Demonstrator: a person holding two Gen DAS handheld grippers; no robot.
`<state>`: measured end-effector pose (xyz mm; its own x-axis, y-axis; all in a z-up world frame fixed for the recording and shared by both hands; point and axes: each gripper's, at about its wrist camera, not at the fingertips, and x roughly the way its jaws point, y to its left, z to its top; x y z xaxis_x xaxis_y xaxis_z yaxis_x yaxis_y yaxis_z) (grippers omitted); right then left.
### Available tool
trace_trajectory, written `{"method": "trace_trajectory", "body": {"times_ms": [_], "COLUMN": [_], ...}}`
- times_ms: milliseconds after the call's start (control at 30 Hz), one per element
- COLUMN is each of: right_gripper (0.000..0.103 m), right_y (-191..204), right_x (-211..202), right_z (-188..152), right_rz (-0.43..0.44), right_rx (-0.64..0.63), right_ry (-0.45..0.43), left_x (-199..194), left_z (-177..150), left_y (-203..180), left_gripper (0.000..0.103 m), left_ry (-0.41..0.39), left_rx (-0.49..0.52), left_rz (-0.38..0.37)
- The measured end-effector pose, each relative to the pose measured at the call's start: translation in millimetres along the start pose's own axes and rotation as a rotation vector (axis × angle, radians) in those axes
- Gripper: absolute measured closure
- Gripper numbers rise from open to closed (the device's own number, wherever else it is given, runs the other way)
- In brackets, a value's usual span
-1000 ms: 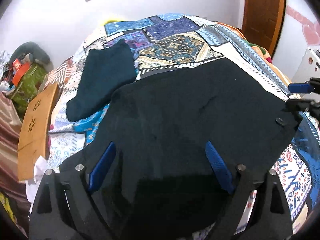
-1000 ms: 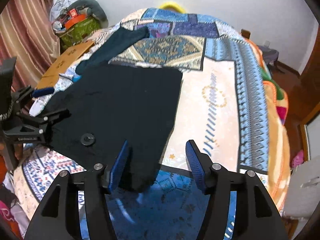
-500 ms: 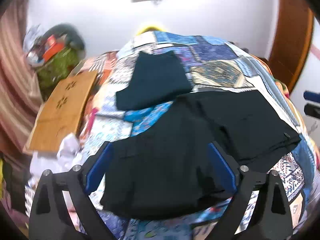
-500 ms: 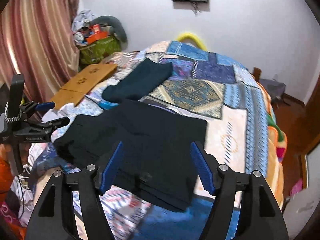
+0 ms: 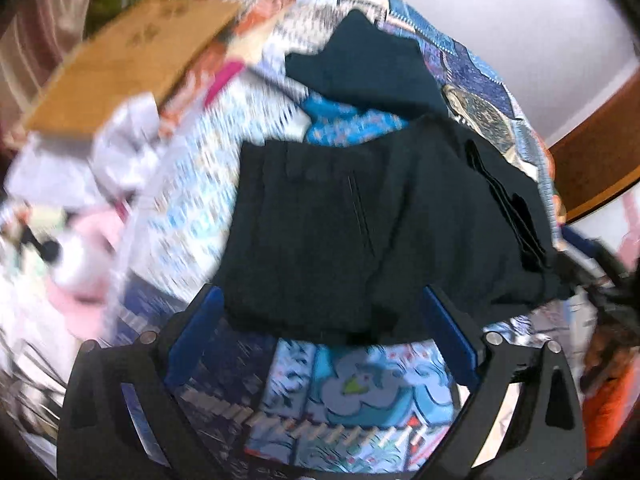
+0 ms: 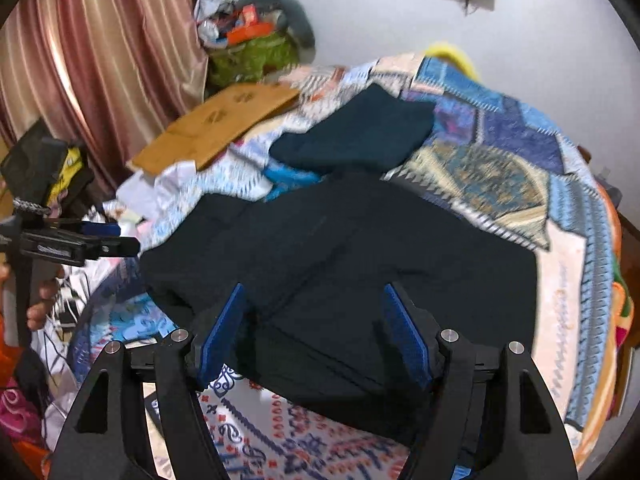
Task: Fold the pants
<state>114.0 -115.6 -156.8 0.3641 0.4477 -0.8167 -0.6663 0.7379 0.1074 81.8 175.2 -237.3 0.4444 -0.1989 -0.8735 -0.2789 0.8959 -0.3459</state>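
1. Left wrist view: pants [image 5: 360,216] lie part-folded on bed [image 5: 352,396]; left hand-held gripper [image 5: 320,316] spread, empty.
2. Right hand-held gripper [image 6: 316,328] spread above pants' near edge.
3. Next, prob.: regrip edge, fold again.

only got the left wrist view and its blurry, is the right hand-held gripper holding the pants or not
Observer: No. The right hand-held gripper is open. Its blue pads sit either side of the near edge of the black pants, not clamped on it.
Operator: ok and where does my left one sit from that side
Observer: The left hand-held gripper is just off the left edge of the pants, at the side of the bed. It looks clear of the cloth, though the gap is small.
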Motion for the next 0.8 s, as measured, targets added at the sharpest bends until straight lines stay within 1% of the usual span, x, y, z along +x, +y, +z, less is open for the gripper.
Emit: {"method": "trace_trajectory", "body": {"times_ms": [100, 233, 400, 533, 700, 800], "right_gripper": [0.035, 0.032, 0.032, 0.032, 0.032, 0.031], "right_y": [0, 4, 0, 1, -1, 0], "right_x": [17, 18, 18, 19, 20, 20], "right_z": [-7, -10, -10, -10, -10, -10], "right_rz": [0.017, 0.005, 0.029, 0.034, 0.045, 0.049], "right_rx": [0.017, -0.012, 0.001, 0.002, 0.003, 0.004], "right_ry": [0.067, 0.065, 0.062, 0.061, 0.061, 0.06], "left_x": [5, 18, 48, 58, 66, 74], "left_z": [-8, -15, -20, -13, -3, -1], "left_y": [8, 14, 27, 28, 37, 48], "left_gripper": [0.004, 0.004, 0.004, 0.004, 0.004, 0.004], "left_ry": [0.035, 0.103, 0.196, 0.192, 0.171, 0.167], "left_rx": [-0.065, -0.138, -0.28, -0.319, -0.439, -0.507], "left_rz": [-0.095, -0.177, -0.278, -0.288, -0.384, -0.415]}}
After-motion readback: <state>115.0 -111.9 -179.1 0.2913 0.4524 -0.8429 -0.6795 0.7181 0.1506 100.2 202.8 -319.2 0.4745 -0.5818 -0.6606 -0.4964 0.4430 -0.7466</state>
